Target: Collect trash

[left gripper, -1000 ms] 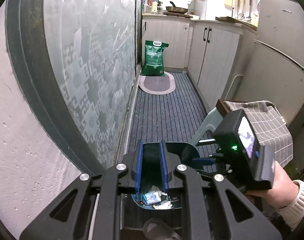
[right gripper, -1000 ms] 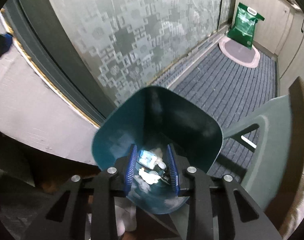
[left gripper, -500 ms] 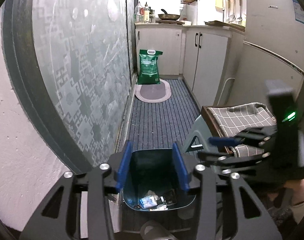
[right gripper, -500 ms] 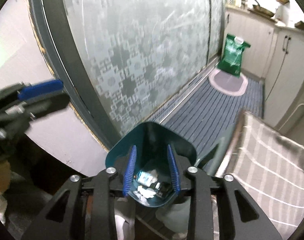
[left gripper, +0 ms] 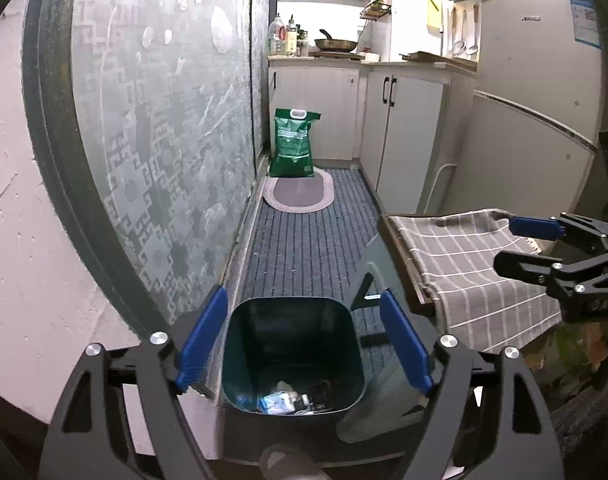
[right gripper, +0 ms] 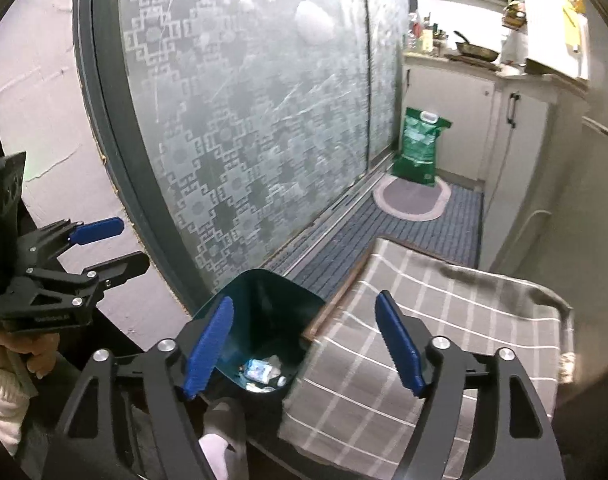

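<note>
Below a frosted glass door (left gripper: pixel 163 128), the trash-filled teal bin (left gripper: pixel 291 352) is framed between the spread-apart, empty fingers of the left gripper (left gripper: pixel 304 344), while the right gripper (right gripper: pixel 304 344) is likewise held released.

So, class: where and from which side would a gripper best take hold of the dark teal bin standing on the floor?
Probably the bin's upper rim, approached from above: it stands upright and open-topped, with thin walls, so one finger could go inside and one outside. The side toward the striped mat looks freest; the glass door and cloth-covered stool crowd the others.
</note>
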Available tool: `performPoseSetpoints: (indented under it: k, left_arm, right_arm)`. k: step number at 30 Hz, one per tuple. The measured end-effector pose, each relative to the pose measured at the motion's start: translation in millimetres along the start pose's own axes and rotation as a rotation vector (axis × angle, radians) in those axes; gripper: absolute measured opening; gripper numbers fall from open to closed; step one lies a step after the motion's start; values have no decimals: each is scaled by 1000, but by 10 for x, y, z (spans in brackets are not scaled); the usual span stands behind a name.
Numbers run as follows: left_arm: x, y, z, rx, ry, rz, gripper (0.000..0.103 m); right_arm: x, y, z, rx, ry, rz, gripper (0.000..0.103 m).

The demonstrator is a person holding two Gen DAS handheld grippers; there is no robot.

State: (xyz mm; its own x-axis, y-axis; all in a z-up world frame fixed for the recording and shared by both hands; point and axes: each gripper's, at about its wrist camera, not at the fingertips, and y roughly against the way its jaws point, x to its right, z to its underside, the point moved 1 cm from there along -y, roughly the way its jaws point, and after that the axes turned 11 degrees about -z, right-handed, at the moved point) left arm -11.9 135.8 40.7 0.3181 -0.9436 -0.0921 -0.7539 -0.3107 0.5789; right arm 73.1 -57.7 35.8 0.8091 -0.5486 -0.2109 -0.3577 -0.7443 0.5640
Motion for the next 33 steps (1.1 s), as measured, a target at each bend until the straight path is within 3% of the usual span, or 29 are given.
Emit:
performPoseSetpoints:
  k: [7,16,33]
  left_arm:
    - [200,139,2,37,-8,8,98]
    - [344,153,131,-10,12,2,100]
    - [460,247,232,1,-4,0,100]
  right_arm:
    - [116,280,198,18,-24,32,99]
    - [235,523,436,15,-58,64,100]
    - [340,693,602,-2,-63,92,100]
